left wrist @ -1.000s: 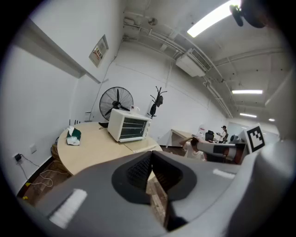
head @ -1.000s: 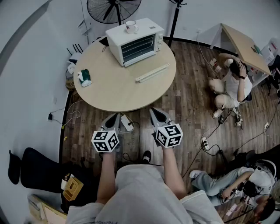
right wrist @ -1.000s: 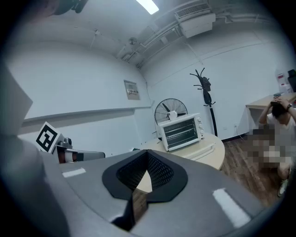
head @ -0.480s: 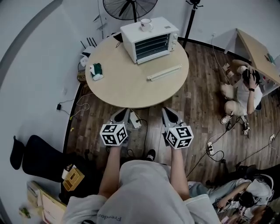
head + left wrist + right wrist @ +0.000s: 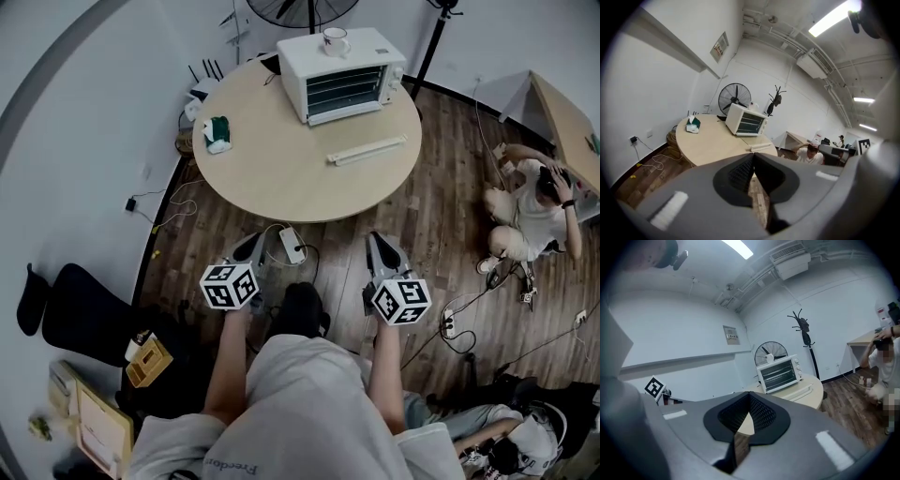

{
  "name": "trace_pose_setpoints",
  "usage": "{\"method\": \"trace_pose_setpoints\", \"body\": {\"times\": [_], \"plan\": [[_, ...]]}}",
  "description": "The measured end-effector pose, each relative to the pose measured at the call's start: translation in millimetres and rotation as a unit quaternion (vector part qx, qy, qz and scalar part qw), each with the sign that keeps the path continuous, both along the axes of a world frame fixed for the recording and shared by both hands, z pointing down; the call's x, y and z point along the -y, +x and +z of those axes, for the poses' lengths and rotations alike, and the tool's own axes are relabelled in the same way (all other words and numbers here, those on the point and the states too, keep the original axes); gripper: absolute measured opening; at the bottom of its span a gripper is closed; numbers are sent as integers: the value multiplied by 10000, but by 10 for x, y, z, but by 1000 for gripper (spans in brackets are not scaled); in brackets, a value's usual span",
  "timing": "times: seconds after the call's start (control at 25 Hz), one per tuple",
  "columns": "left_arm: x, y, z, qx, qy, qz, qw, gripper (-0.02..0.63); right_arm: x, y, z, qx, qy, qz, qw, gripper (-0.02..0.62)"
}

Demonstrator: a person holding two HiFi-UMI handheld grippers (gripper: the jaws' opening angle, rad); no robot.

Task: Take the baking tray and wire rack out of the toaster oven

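The white toaster oven (image 5: pixel 342 64) stands at the far side of the round table (image 5: pixel 281 169) with its glass door closed. Thin rack lines show through the glass; the tray cannot be made out. A cup (image 5: pixel 335 39) sits on the oven's top. My left gripper (image 5: pixel 249 249) and right gripper (image 5: pixel 379 247) hang over the wooden floor, short of the table's near edge, both shut and empty. The left gripper view has the oven (image 5: pixel 746 120) far beyond the closed left gripper (image 5: pixel 753 157). The right gripper view has it (image 5: pixel 778 373) beyond the closed right gripper (image 5: pixel 749 397).
A long white bar (image 5: pixel 367 150) and a green tissue box (image 5: pixel 217 133) lie on the table. A power strip (image 5: pixel 292 246) and cables trail on the floor beneath. A fan (image 5: pixel 300 9) stands behind the oven. A person (image 5: pixel 534 202) sits on the floor at right, by a desk (image 5: pixel 562 103).
The head view has swung: table and oven now sit higher and further right. Both grippers stay shut and have dropped slightly back from the table edge, the right one drifting right.
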State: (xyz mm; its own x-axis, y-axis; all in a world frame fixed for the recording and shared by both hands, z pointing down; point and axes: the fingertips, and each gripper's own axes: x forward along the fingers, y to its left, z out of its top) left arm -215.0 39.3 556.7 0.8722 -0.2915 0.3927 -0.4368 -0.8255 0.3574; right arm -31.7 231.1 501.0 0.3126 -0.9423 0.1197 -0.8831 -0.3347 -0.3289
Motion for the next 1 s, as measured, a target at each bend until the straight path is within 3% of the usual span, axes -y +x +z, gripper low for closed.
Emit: {"method": "trace_pose_setpoints", "body": {"times": [0.28, 0.64, 1.0], "plan": [[304, 190, -108, -30, 112, -39, 9999, 57, 107, 179, 63, -36, -75, 84, 9999, -2], [515, 1056, -3, -52, -35, 238, 9997, 57, 476, 905, 153, -4, -354, 141, 9993, -2], [1260, 1933, -7, -202, -245, 103, 9994, 56, 1485, 1779, 93, -46, -531, -193, 9984, -2]]}}
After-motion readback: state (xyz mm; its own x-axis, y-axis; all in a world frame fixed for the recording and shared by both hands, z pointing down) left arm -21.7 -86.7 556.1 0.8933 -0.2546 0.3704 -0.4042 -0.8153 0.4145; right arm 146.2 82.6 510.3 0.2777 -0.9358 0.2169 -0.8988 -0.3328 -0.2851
